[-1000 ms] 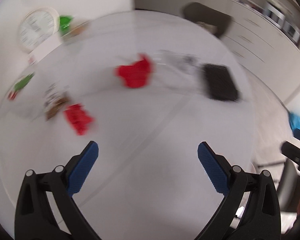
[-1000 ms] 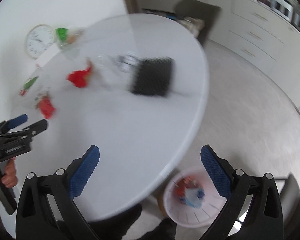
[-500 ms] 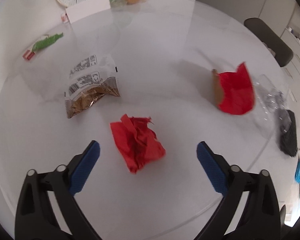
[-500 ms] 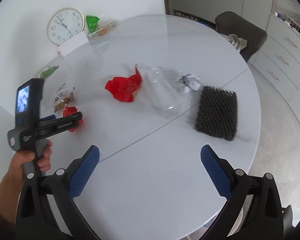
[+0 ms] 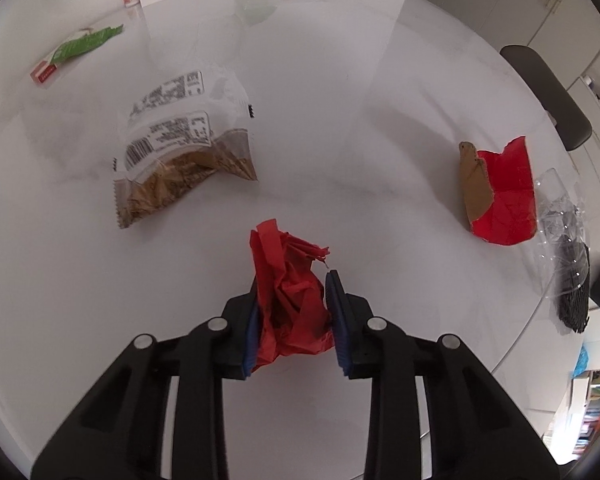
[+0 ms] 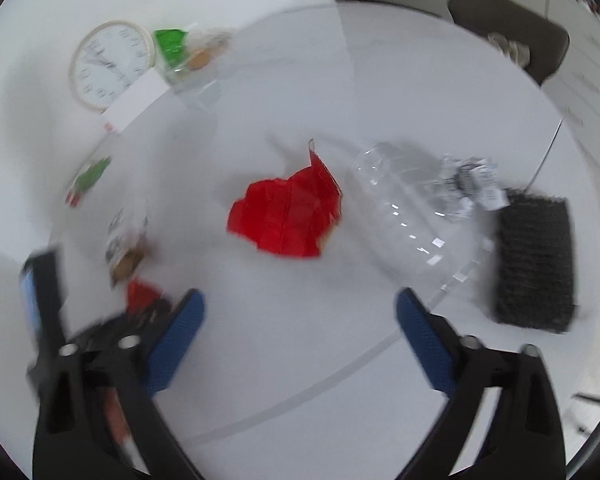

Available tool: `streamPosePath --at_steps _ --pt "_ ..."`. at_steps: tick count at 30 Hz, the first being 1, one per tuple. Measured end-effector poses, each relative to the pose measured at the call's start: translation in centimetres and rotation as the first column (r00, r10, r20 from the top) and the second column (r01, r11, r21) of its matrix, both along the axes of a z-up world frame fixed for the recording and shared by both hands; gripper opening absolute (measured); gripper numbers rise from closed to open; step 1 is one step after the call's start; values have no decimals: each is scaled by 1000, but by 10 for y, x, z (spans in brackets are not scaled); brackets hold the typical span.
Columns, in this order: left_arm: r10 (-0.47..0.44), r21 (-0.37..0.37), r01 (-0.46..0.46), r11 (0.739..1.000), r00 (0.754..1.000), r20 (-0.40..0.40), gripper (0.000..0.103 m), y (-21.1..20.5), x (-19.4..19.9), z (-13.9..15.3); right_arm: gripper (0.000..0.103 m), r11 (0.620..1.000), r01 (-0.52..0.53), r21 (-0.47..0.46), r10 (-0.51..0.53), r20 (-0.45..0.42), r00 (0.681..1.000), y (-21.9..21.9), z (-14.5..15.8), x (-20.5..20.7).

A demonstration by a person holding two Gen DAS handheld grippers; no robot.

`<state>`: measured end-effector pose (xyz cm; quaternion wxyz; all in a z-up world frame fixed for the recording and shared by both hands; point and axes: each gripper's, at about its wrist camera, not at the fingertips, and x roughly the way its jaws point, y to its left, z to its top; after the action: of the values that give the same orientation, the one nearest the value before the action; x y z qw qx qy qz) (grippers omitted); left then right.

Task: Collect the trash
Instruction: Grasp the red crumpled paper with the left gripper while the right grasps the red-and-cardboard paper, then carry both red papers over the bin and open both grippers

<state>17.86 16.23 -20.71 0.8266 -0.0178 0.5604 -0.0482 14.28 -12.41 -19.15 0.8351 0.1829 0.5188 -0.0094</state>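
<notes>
The left hand-held gripper (image 5: 292, 304) points steeply down at the round white counter (image 5: 340, 100), and its blue pads are pressed against both sides of a crumpled wad of red paper (image 5: 290, 300), which bulges up between them and appears to rest on the counter top. The right hand-held gripper (image 6: 300, 316) hovers over the counter with its blue pads (image 6: 420, 340) standing wide apart; its jaws have just been closing a little, with nothing between them. In the right wrist view, which is blurred, a larger piece of torn red card with a brown underside (image 6: 288, 216) lies beyond the right fingertips, near the middle of the counter. Just to its right lies a crushed clear plastic bottle (image 6: 404, 208), with a crumpled ball of silver foil (image 6: 468, 184) at its far end and a black foam mesh sleeve (image 6: 534, 260) beside that, near the counter's edge. In the left wrist view, a clear snack packet with a white printed label and brown crumbs inside (image 5: 180, 148) lies beyond and to the left of the held wad, apart from it. Farther off, near the counter's far edge, lies a flat green and white wrapper (image 5: 76, 52). A round white wall clock (image 6: 108, 64) leans at the back, with a green-topped clear bag (image 6: 180, 52) just beside it.
</notes>
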Motion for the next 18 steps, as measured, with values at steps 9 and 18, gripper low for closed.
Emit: streamPosePath --at_steps 9,18 --pt "-66 3 65 998 997 37 29 7 -15 26 57 976 205 75 -198 -94 976 -4 -54 48" --pt "-136 11 135 991 989 60 29 0 -34 42 8 984 160 79 -155 -75 985 0 -53 51"
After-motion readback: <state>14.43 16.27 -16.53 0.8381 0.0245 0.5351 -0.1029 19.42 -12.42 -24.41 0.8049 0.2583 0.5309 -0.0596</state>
